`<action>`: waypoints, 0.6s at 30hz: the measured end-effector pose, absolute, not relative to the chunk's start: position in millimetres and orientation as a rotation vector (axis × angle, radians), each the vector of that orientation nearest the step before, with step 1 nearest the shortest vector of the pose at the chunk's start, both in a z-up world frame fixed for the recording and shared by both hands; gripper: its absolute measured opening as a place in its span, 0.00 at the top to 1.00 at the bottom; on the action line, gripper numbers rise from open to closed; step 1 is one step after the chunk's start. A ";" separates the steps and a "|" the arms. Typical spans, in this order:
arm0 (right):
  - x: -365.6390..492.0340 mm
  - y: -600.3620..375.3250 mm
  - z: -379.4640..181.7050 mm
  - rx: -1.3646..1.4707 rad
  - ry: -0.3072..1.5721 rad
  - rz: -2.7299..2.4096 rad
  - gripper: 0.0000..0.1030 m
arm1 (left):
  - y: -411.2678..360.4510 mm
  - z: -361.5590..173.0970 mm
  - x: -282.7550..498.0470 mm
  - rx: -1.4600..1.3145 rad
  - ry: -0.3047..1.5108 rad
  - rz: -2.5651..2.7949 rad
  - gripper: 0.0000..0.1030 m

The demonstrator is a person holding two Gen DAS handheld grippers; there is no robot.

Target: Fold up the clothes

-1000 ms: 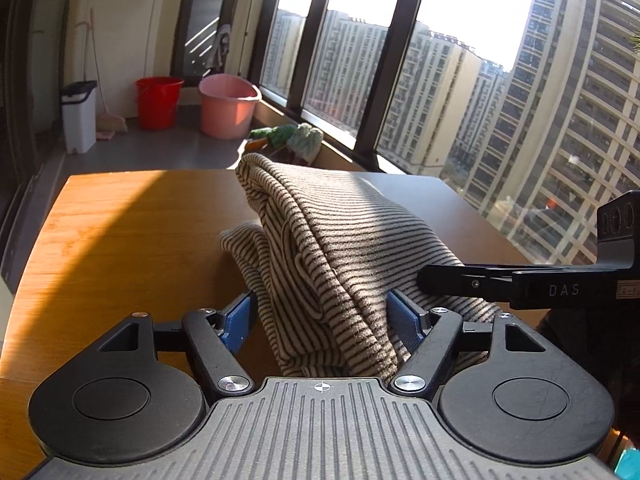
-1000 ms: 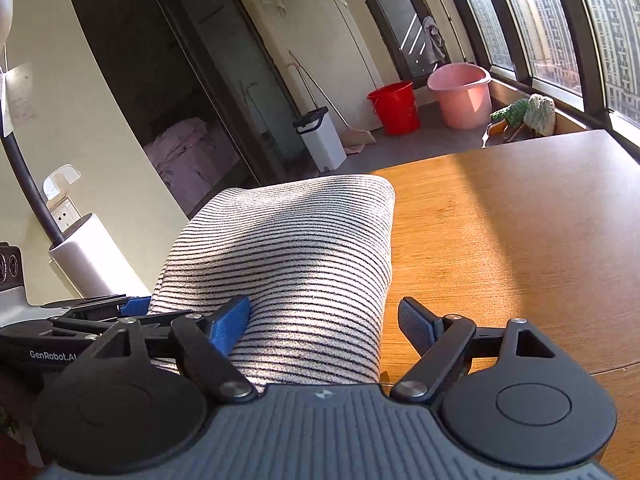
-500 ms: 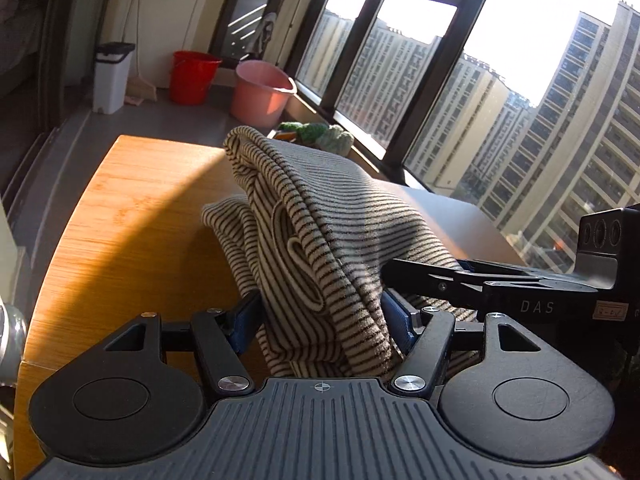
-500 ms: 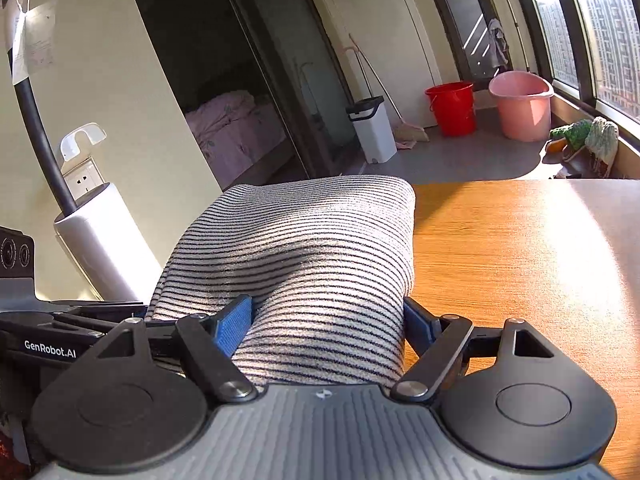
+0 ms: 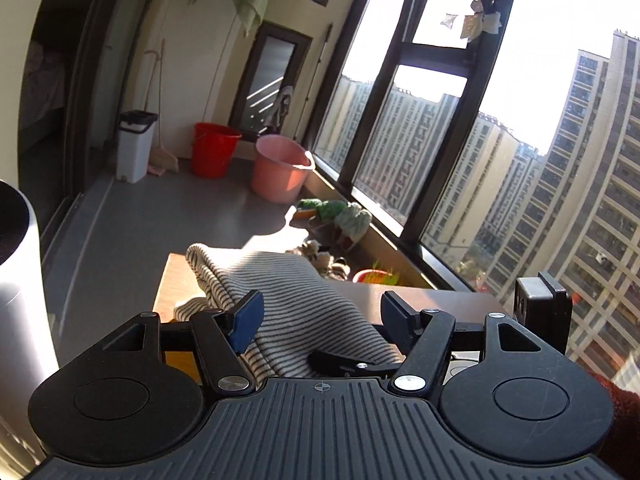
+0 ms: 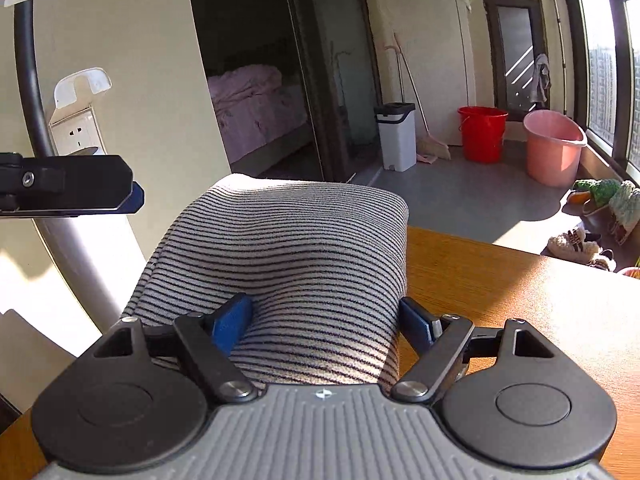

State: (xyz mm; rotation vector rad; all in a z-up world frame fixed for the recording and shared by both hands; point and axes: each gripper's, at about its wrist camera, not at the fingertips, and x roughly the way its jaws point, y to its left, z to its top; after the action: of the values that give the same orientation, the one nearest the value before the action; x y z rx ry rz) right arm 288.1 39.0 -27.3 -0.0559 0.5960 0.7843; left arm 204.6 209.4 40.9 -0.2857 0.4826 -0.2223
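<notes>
A folded striped garment [image 6: 296, 248], cream with dark stripes, lies on the wooden table [image 6: 520, 304]. My right gripper [image 6: 324, 320] holds the near end of it between its blue pads. The garment also shows in the left wrist view [image 5: 296, 300]. My left gripper [image 5: 320, 316] is open and lifted above the garment, which lies below and beyond its pads without touching them. The left gripper's finger shows at the left edge of the right wrist view [image 6: 80, 186], up off the cloth.
A white cylinder [image 5: 16, 280] stands at the table's left. On the balcony floor beyond are a red bucket [image 5: 214, 148], a pink bucket [image 5: 280, 172], a white bin [image 5: 134, 144] and slippers [image 6: 580, 244]. Tall windows run along the right.
My left gripper has opened, let go of the striped garment and lifted up and away. My right gripper has kept its hold and the garment has settled on the table.
</notes>
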 end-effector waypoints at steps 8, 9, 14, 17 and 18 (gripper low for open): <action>273.8 48.9 -20.6 -0.144 0.539 0.767 0.23 | 228.6 -8.1 252.4 -0.338 0.598 -0.163 0.40; 272.5 49.3 -19.9 -0.151 0.534 0.770 0.22 | 230.3 -9.0 249.9 -0.344 0.595 -0.166 0.40; 258.9 48.3 -11.3 -0.155 0.488 0.774 0.22 | 238.7 -12.6 248.0 -0.369 0.595 -0.176 0.40; 235.5 44.2 5.1 -0.114 0.454 0.901 0.46 | 245.8 -16.8 248.8 -0.413 0.585 -0.186 0.40; 228.7 46.0 6.8 -0.106 0.470 0.960 0.47 | 247.5 -18.3 248.2 -0.425 0.582 -0.188 0.40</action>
State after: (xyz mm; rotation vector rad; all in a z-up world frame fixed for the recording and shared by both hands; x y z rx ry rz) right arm 228.7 46.0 6.8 -0.1059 0.4696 0.9597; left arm 248.2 247.5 -18.3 -0.4255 0.5816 -0.1882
